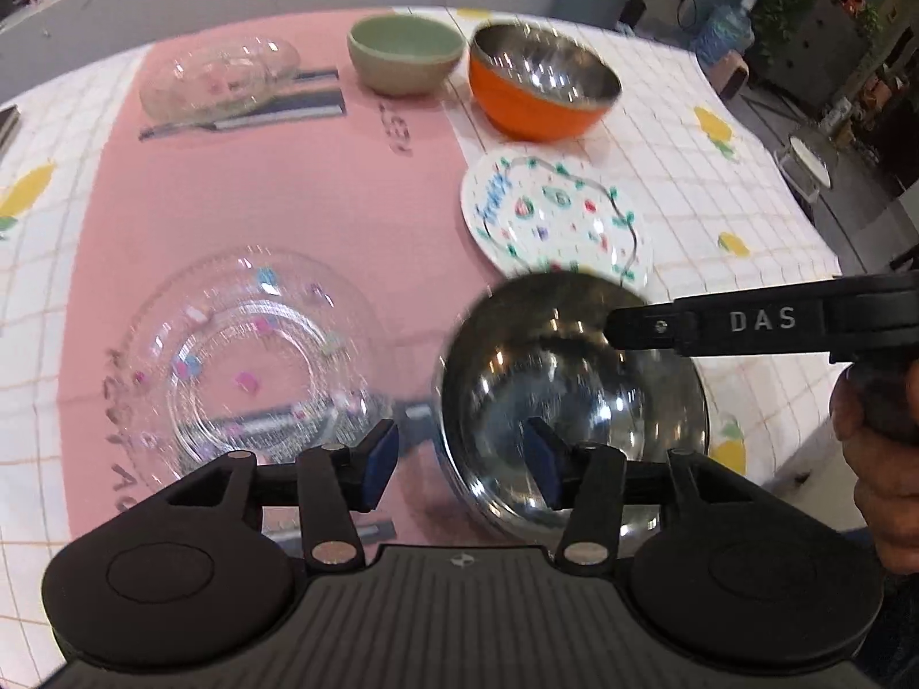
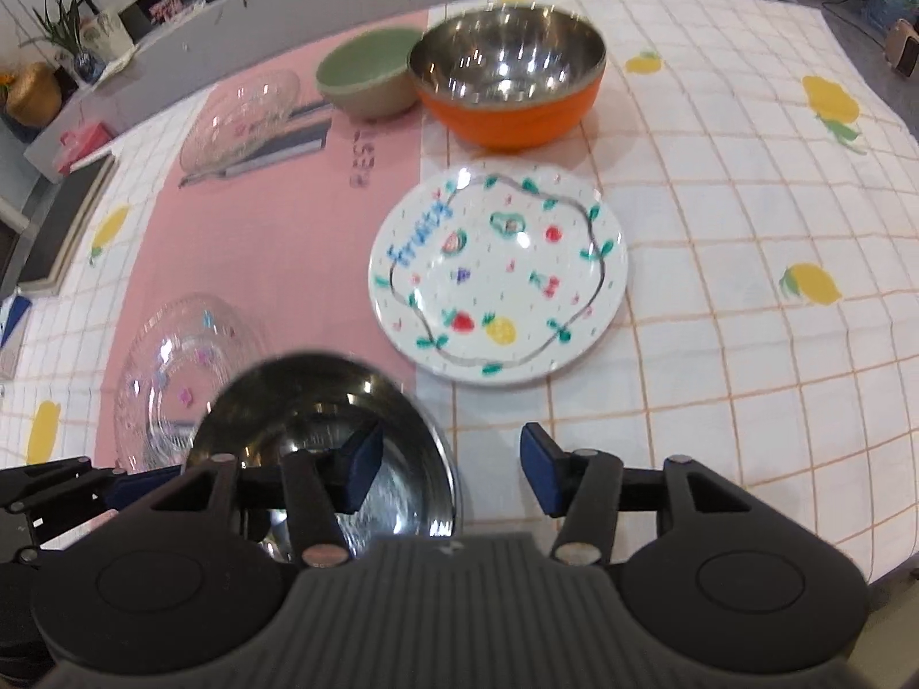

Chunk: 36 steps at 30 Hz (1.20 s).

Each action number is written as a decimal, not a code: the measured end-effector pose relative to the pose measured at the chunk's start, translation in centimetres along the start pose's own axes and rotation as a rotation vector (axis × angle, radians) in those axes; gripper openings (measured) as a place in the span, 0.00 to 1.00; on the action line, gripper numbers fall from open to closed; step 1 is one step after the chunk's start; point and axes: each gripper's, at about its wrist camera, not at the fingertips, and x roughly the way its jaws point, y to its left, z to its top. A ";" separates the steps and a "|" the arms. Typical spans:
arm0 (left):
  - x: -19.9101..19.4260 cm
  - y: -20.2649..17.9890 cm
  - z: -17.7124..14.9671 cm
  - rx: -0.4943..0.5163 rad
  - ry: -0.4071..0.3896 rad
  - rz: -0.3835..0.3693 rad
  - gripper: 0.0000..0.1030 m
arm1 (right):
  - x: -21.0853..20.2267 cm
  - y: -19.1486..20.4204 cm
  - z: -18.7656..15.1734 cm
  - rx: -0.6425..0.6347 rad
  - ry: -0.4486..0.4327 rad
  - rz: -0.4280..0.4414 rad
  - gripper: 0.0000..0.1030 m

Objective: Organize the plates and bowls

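Steel bowl (image 1: 574, 396) sits upright at the near edge of the table (image 2: 746, 229), straddling the pink mat (image 1: 258, 201) and the checked cloth — round, mirror-polished, deep, rim blurred in both views. Left gripper (image 1: 462, 462) straddles its left rim: one blue pad (image 1: 543, 459) inside the bowl, the other (image 1: 379, 468) outside over the mat, jaws parted, pads not pressing on the rim. Right gripper (image 2: 454, 473) likewise spread across the bowl's (image 2: 327, 448) right rim, one pad (image 2: 362, 473) inside, the other (image 2: 543, 473) outside over the cloth; nothing clamped.

Left wrist view only: the right gripper's black finger (image 1: 660, 324) reaching over the bowl's far rim, a hand (image 1: 884, 459) at the right edge, floor and plants beyond the table. Right wrist view only: the left gripper's linkage (image 2: 51, 488) at lower left, a dark frame (image 2: 63, 229) on the table's left edge, a shelf with a potted plant (image 2: 63, 28).

Just left of the steel bowl, a clear glass plate (image 1: 241, 367) — ribbed, with small coloured flecks, on the mat. Beyond the bowl, a white ceramic plate (image 2: 497, 275), flat, glossy, painted with fruit and a wavy grey ring, on the cloth. Far side: orange bowl (image 2: 508, 80) with shiny steel lining, touching or just beside a smaller green bowl (image 2: 367, 77), matte with beige outside. Left of those, a second clear glass dish (image 1: 221, 77) on the mat, tilted.
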 end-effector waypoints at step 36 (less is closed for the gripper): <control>7.5 0.6 15.5 -0.252 -0.184 -0.091 0.68 | 0.0 -6.5 11.0 0.284 -0.330 0.044 0.98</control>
